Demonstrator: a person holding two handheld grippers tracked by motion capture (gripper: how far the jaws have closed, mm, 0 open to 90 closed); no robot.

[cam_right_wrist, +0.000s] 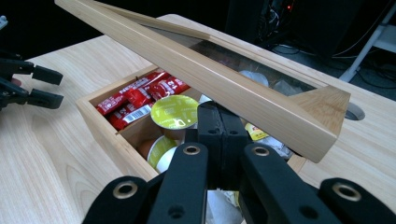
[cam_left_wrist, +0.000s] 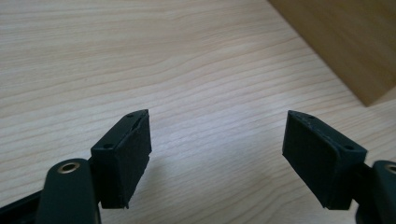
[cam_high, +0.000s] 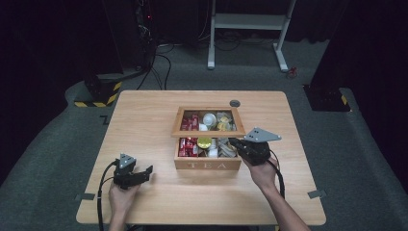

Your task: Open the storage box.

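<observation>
The right gripper (cam_high: 239, 144) has its jaws pressed together, with nothing between them. It reaches under the front edge of the lid (cam_right_wrist: 219, 77) of the wooden tea box (cam_high: 208, 164) and touches that edge from below, so the lid is tilted up over the open box. Just in front of this gripper, inside the box, lie red packets (cam_right_wrist: 140, 98) and a green capsule (cam_right_wrist: 174, 112). The left gripper (cam_high: 144, 172) rests low over the bare surface (cam_left_wrist: 140, 56), well apart from the box, which stands to its right. Its jaws are spread wide and hold nothing.
</observation>
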